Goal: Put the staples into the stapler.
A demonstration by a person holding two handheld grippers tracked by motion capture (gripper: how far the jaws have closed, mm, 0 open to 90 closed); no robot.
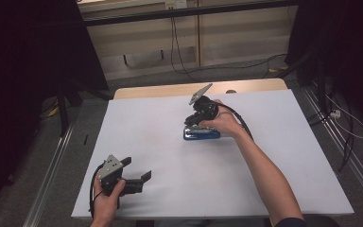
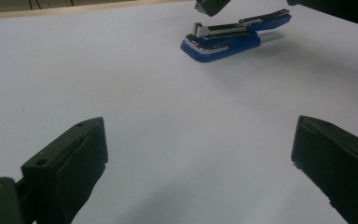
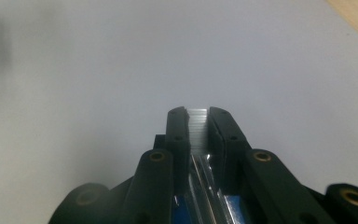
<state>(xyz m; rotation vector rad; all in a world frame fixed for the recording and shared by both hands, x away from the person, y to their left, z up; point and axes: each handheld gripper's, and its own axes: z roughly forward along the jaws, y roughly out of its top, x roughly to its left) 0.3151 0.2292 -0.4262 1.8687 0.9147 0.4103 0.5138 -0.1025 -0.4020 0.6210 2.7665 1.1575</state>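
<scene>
The white tabletop (image 1: 170,142) is the biggest thing here. A strip of bare wood (image 1: 170,89) shows along its far edge.

A blue stapler (image 1: 202,134) lies on the tabletop, a bit past the middle and toward the right edge. Its long side runs from left to right, in line with the far edge. In the left gripper view the stapler (image 2: 223,44) shows a shiny metal top, and that top is lifted a little at one end. Its round blue nose points toward the left edge.

The person's right arm (image 1: 264,175) comes in from the near right corner and stretches across the tabletop. The right hand (image 1: 224,120) holds the right gripper (image 1: 196,120) tipped down onto the stapler. The right gripper (image 3: 197,114) has its jaws squeezed close together on a strip of staples (image 3: 197,128), and the blue of the stapler shows below them.

The left hand (image 1: 105,196) rests near the near edge, close to the left corner. The left gripper (image 1: 137,170) lies low and points to the right. The left gripper (image 2: 196,154) has its jaws spread wide apart, with just bare tabletop between them. It is well apart from the stapler.
</scene>
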